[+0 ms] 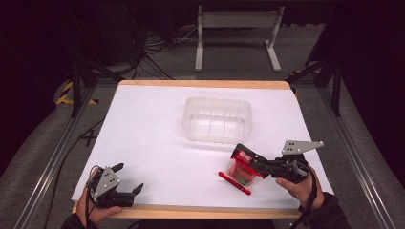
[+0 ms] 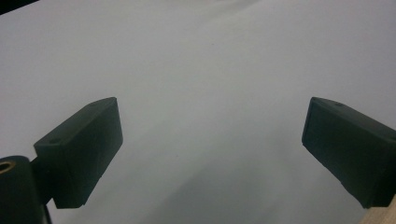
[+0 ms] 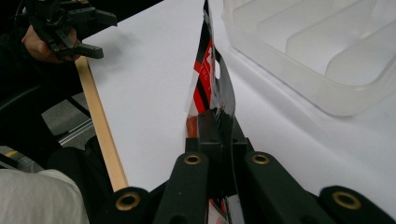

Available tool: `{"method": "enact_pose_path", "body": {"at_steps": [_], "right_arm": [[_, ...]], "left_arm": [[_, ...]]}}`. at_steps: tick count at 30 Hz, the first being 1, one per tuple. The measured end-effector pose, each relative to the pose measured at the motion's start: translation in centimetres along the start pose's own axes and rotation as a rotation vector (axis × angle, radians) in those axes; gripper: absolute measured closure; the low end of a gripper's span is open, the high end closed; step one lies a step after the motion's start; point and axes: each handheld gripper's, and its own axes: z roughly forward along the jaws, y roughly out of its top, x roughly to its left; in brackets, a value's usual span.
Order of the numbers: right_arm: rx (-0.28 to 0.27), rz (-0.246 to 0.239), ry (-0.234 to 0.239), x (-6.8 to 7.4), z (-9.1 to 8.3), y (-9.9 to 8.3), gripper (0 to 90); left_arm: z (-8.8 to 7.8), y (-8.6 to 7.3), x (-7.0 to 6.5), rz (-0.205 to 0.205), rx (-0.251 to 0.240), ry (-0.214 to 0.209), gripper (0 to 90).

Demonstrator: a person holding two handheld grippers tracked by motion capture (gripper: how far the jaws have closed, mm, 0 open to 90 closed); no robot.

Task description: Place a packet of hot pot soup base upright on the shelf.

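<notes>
— Red-and-black printed plastic, that's what the packet [image 1: 242, 168] is made of, and it is hanging pinched in the right hand-held gripper [image 1: 258, 165], whose jaws are clamping its flat upper edge.

— Where is it sitting relative to everything else?

— It is being held just above the white tabletop [image 1: 153, 133] near the front right, with a red strip [image 1: 234, 183] at its lower edge lying toward the front (I cannot tell whether it is touching the surface). The clear plastic bin [image 1: 218, 119] is standing near, farther back toward the middle.

— And the other side?

— The left hand-held gripper [image 1: 130, 179] is waiting at the front left corner, jaws spread wide with nothing between them.

— Which step, then?

— I am judging it as the carry: packet grasped, not yet in the bin. The next move is calling for a lift over the near wall, then a release into one of the compartments.
</notes>
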Motion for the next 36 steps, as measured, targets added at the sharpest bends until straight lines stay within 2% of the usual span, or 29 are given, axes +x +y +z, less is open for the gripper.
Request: {"method": "enact_pose_path", "body": {"at_steps": [6, 11, 17, 21, 30, 36], "right_arm": [[-0.023, -0.009, -0.054, 0.1, -1.0, 0.8, 90.0], [-0.043, -0.011, -0.075, 0.2, -1.4, 1.5, 90.0], [-0.07, -0.022, -0.125, 0.5, -1.5, 3.1, 90.0], [-0.102, -0.012, -0.161, 0.5, -1.8, 4.4, 90.0], [-0.144, -0.01, -0.265, -0.2, -1.8, 7.5, 90.0], [-0.166, 0.013, -0.323, -1.4, -1.2, 9.9, 90.0]], "left_arm": [[0.0, 0.0, 0.0, -0.005, 0.003, -0.001, 5.6], [0.1, 0.0, -0.1, -0.002, 0.005, -0.002, 5.6], [0.1, 0.0, 0.0, -0.004, 0.003, -0.004, 5.6], [0.1, 0.0, 0.0, -0.006, 0.003, -0.005, 5.6], [0.0, 0.0, 0.0, -0.005, 0.002, -0.007, 5.6], [0.1, 0.0, 0.0, -0.004, 0.003, -0.01, 5.6]]}}
